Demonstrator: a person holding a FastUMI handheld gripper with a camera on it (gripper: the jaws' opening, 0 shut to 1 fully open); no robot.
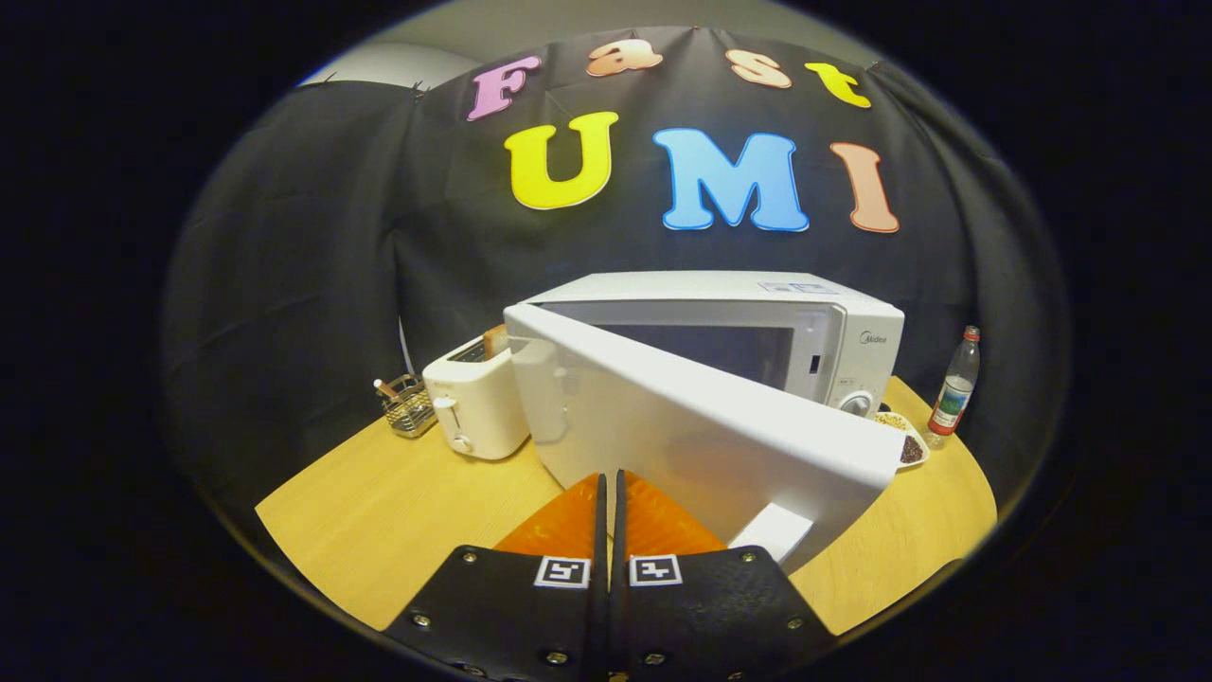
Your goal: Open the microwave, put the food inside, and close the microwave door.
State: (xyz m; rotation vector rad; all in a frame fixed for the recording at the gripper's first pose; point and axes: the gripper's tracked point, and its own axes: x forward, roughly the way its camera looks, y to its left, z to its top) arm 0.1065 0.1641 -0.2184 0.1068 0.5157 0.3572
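Glossy microwave door (701, 431), wood-grain table (398, 511)

Your gripper (609, 488) shows two dark plates with silver screws, each carrying a square black-and-white marker.

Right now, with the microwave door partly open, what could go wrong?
1. The tongs are shut, tips close to the door; a push could slam it or shift the microwave.
2. The door's free edge sits near the plate of food and the bottle; a wider swing might knock them.
3. The toaster stands close on the hinge side.
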